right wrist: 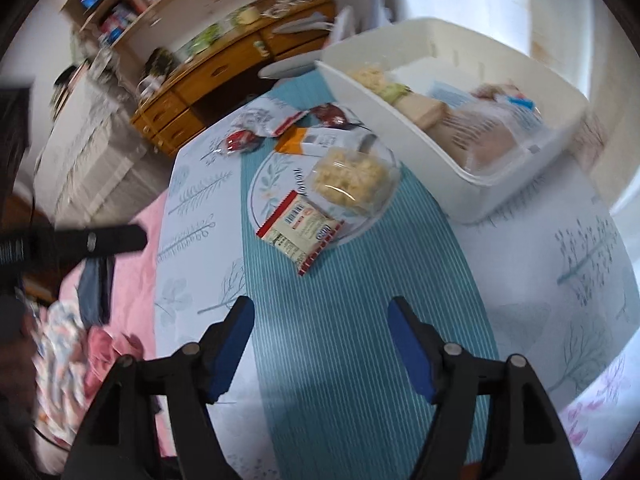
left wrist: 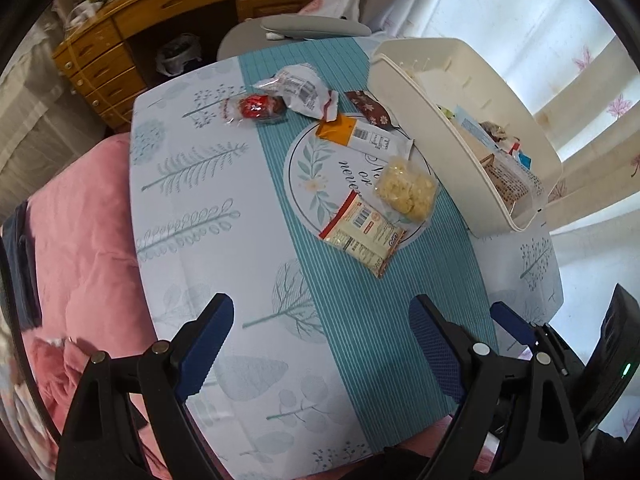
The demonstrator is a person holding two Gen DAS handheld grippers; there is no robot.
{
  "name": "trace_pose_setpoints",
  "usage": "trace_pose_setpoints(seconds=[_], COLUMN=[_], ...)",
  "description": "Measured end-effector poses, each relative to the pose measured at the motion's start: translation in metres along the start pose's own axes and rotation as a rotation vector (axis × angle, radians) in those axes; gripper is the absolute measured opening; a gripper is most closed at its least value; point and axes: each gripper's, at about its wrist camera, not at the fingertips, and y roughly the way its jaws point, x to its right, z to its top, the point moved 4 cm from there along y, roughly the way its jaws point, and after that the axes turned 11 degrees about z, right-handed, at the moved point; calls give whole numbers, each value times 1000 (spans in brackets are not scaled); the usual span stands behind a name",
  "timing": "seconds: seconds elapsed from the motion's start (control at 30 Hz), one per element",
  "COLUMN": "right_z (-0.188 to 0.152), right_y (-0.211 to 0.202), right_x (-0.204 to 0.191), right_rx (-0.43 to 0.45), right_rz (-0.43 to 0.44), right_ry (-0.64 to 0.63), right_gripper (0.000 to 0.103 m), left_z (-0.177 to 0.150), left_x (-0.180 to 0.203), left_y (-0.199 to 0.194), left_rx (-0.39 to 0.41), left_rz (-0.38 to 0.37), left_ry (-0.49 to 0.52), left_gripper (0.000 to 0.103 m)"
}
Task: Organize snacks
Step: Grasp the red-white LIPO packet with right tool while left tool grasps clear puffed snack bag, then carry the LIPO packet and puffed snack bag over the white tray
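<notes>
While both tools hang released, the cracker packet (right wrist: 301, 233) lies straight ahead of the right tool (right wrist: 320, 344). Its long axis runs diagonally; the left tool (left wrist: 320, 344) sits about as near.

Snack packets (left wrist: 362, 230) on table (left wrist: 192, 208), bin (left wrist: 424, 120) right of them

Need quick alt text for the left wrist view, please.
Open, empty left tongs hover above a patterned table where six snack packets lie loose beside a white bin already holding snacks.
</notes>
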Motion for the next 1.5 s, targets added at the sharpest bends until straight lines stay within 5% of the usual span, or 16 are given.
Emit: trace_pose_setpoints(seconds=[0.3, 0.53, 0.83, 1.3, 1.5], right_z=[15, 23, 21, 22, 23], right_y=[42, 77, 108, 129, 129], right_x=[-21, -28, -22, -2, 3], right_rx=[76, 82, 36, -35, -55], right_rz=[-25, -25, -6, 9, 22], right_ry=[-338, -554, -633, -607, -572], right_gripper=[70, 70, 70, 69, 65], left_z=[58, 90, 112, 111, 113], left_x=[21, 54, 93, 149, 164], left_y=[25, 68, 128, 175, 184], left_rx=[-26, -94, -199, -283, -292], left_rz=[47, -49, -188, -199, -195], left_ry=[148, 218, 248, 335, 304], left_gripper=[88, 88, 88, 88, 74])
